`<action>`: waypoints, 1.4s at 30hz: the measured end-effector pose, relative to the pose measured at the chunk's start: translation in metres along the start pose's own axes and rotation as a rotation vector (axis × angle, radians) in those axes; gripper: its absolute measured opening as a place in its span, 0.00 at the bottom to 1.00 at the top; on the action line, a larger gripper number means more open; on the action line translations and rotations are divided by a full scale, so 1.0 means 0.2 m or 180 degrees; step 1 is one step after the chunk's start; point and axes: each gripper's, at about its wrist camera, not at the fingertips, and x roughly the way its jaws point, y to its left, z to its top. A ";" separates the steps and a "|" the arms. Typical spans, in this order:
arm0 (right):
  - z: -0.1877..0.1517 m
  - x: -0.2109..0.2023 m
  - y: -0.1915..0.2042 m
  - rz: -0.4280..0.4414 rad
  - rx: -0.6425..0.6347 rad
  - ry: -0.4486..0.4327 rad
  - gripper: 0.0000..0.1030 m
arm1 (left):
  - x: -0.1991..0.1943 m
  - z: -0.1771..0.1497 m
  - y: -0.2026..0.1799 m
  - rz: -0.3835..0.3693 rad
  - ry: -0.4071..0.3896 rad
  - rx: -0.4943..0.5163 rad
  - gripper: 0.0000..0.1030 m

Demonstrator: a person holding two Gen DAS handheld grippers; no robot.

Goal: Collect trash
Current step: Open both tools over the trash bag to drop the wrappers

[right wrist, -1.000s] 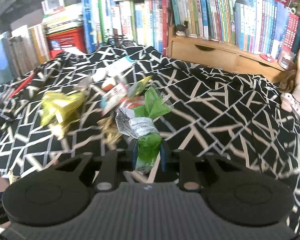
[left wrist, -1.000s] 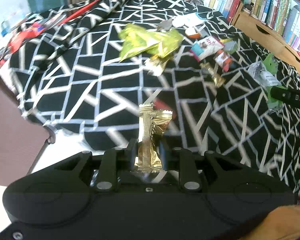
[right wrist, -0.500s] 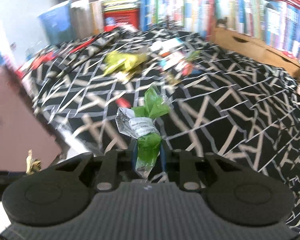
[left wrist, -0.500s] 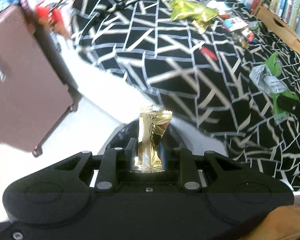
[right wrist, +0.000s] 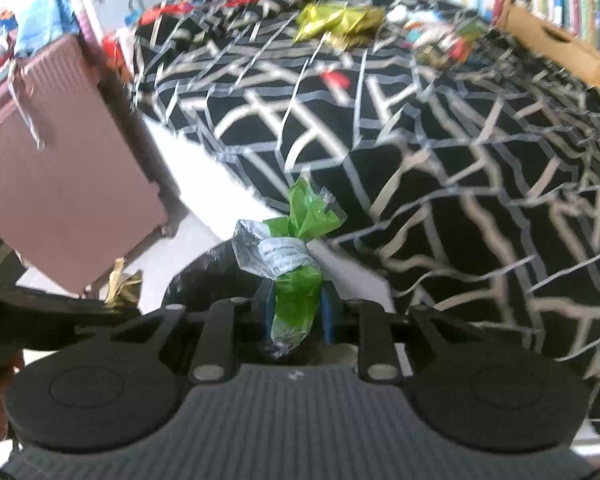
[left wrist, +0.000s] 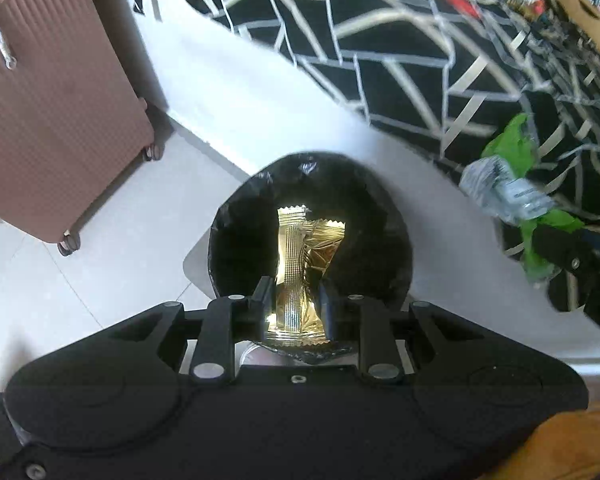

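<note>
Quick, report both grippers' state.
Left gripper: shut on the gold wrapper.
Right gripper: shut on the green wrapper.

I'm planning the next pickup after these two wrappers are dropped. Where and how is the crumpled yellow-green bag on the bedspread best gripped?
My judgement: pinch a raised crumpled fold of the yellow-green bag, coming down from above. It lies loosely bunched on the black-and-white bedspread, so its ridges stand up for the fingers. The blur hides finer detail; choose the exact fold once closer.

Bright daylight, fisheye bend at edges; right view motion-blurred, glare on gold wrapper [left wrist: 300, 264].
</note>
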 end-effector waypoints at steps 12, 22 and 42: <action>-0.16 0.49 0.09 0.0089 -0.0151 0.0285 0.29 | 0.55 0.02 0.05 -0.0014 0.0155 0.0219 0.24; -0.21 0.72 0.10 0.0075 -0.0228 0.0461 0.31 | 0.80 0.03 0.10 -0.0032 0.0266 0.0199 0.29; -0.11 0.64 0.11 0.0032 -0.0086 0.0377 0.63 | 0.67 0.06 0.12 0.0014 0.0186 0.0224 0.76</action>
